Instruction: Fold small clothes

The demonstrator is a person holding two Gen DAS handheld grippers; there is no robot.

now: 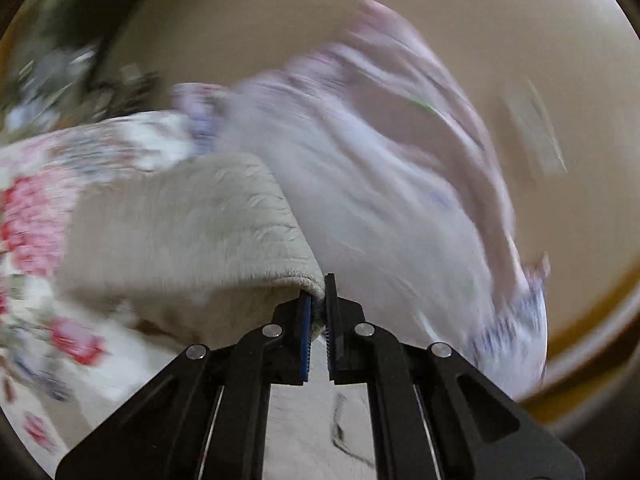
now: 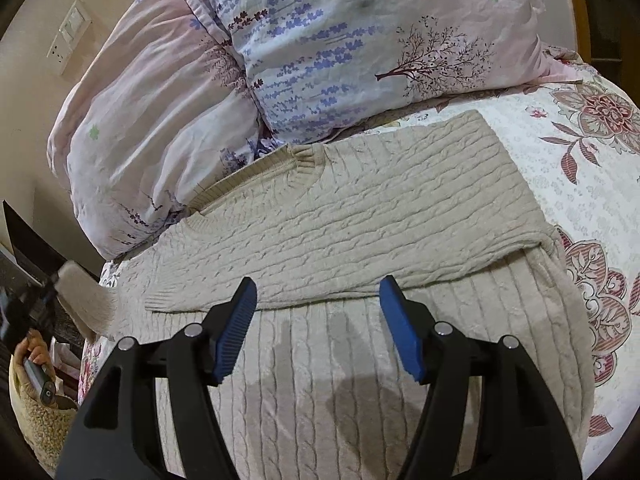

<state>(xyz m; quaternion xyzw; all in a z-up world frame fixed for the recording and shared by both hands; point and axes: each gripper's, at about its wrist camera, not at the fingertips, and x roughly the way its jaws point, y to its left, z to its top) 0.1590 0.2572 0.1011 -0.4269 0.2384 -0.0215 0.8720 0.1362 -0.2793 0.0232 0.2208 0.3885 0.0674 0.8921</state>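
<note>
A beige cable-knit sweater (image 2: 360,208) lies flat on the bed, one sleeve folded across its chest. My left gripper (image 1: 318,292) is shut on a fold of the sweater (image 1: 180,232) and holds that part raised off the bed; the view is blurred. In the right wrist view the left gripper (image 2: 54,276) shows at the far left with the lifted knit hanging from it. My right gripper (image 2: 316,284) hovers open just above the sweater's lower body, nothing between its blue pads (image 2: 240,312).
A floral bedspread (image 2: 580,160) covers the bed. Pink and lavender pillows (image 2: 340,40) are piled against the sweater's collar side. A wall switch plate (image 2: 70,36) is at the upper left. A person's hand (image 2: 36,354) grips the left tool's handle.
</note>
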